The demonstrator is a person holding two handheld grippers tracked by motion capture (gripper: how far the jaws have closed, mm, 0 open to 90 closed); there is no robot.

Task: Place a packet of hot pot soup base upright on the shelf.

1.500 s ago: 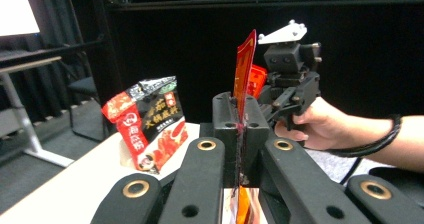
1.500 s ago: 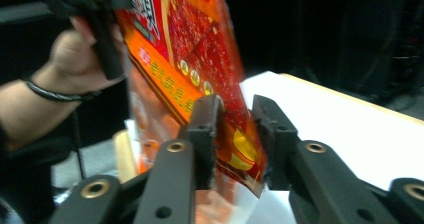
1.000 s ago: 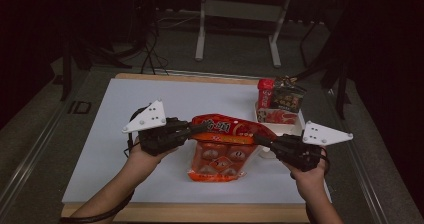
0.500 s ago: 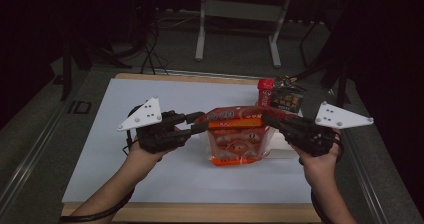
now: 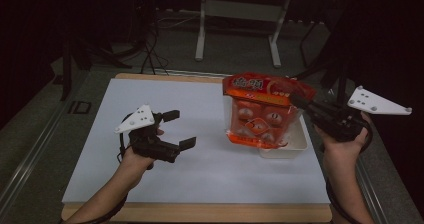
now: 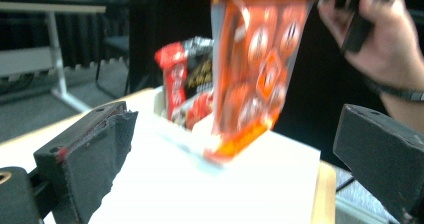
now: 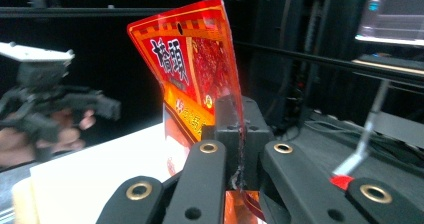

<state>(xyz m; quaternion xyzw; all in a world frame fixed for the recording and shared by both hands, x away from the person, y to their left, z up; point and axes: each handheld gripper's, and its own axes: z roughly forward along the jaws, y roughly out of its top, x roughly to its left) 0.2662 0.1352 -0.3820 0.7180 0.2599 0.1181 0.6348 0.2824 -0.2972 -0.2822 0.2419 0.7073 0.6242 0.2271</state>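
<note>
An orange snack bag (image 5: 262, 111) with round pieces inside hangs upright over a white tray (image 5: 295, 146) at the table's right side. My right gripper (image 5: 297, 101) is shut on the bag's top edge and holds it off the table. The right gripper view has the bag's top (image 7: 192, 59) pinched between the closed jaws of that gripper (image 7: 237, 129). My left gripper (image 5: 181, 129) sits low over the white board (image 5: 200, 174), left of the bag. Its jaws have just been opening and nothing is between them. From the left gripper (image 6: 235, 154) the bag (image 6: 255, 59) hangs well ahead.
Red and black snack packs (image 6: 187, 79) stand in the tray (image 6: 175, 134) behind the hanging bag. A metal stand (image 5: 237, 31) rises past the table's far edge. The floor around is dark, with cables at the back left.
My left gripper let go of the bag, opened and drew back left and down. The right gripper lifted the bag from flat on the table to hanging upright over the tray.
</note>
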